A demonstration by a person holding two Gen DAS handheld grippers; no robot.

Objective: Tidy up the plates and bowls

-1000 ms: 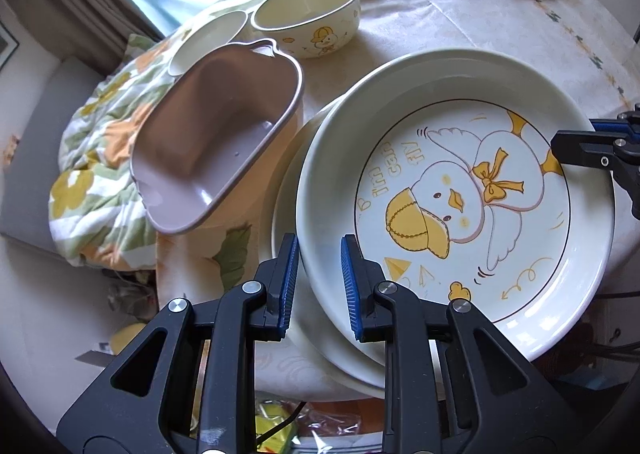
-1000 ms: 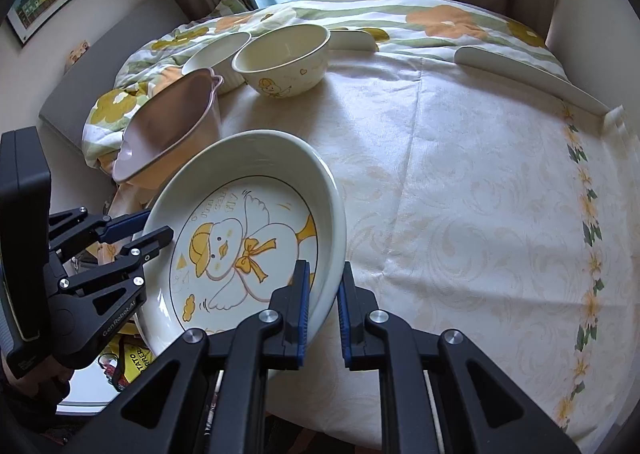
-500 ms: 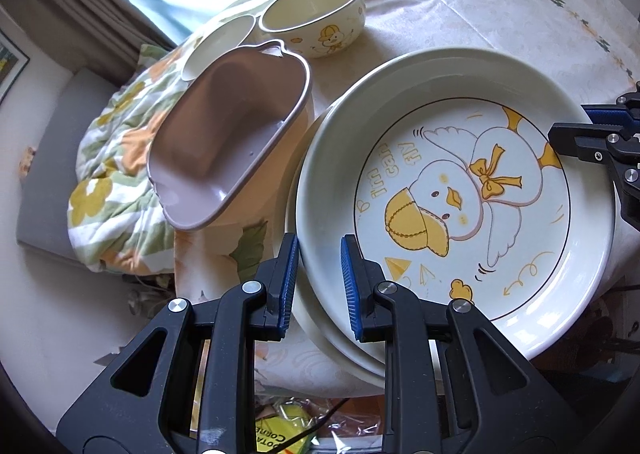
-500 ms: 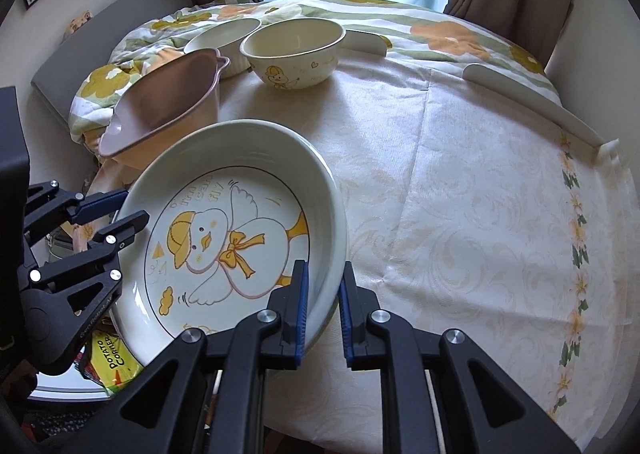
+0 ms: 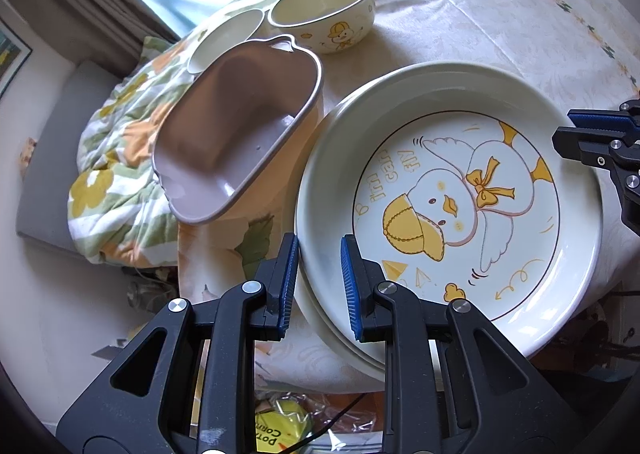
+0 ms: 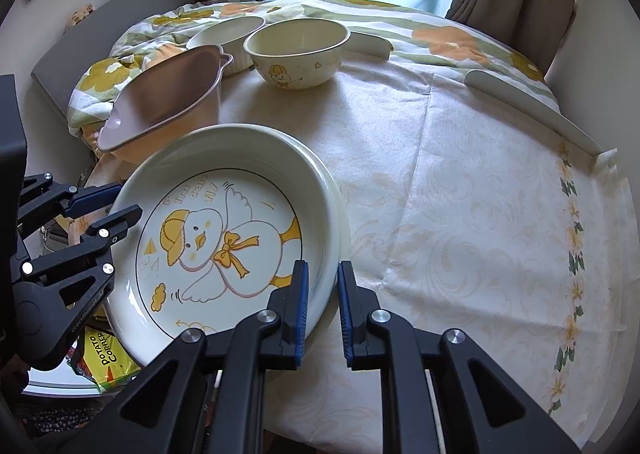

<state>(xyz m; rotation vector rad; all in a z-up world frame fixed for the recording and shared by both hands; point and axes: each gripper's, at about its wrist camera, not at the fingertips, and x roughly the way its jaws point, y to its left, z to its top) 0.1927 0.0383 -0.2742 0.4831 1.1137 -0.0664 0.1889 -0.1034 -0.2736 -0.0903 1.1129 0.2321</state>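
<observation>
1. While both tools meet at the same dish, the duck plate (image 5: 452, 214) sits on top of a second plate (image 5: 320, 318), whose rim shows just beneath it, at the near-left edge of the surface (image 6: 460, 174).
2. The left hand-held gripper (image 5: 319, 284) has its blue-padded fingers (image 5: 289, 282) either side of the stacked rims; there is a visible gap on each side, so the jaws stand apart and are not clamped.
3. The right hand-held gripper (image 6: 322, 312) straddles the opposite rim of the duck plate, one finger inside the dish and one outside; its jaws are also apart, with daylight between pad and rim.
4. In the left wrist view the right tool appears at the far right edge of the plate; in the right wrist view the left tool appears at the plate's left side.
5. A mauve tub (image 5: 236, 130) stands tilted just beside the plates, touching or nearly touching their rim.
6. Behind it are a duck bowl (image 6: 298, 52) and a plain white bowl (image 6: 226, 36), side by side.
7. A floral quilt (image 5: 116, 158) lies bunched past the surface's edge.
8. A yellow snack packet (image 6: 106, 358) lies below the plates.
</observation>
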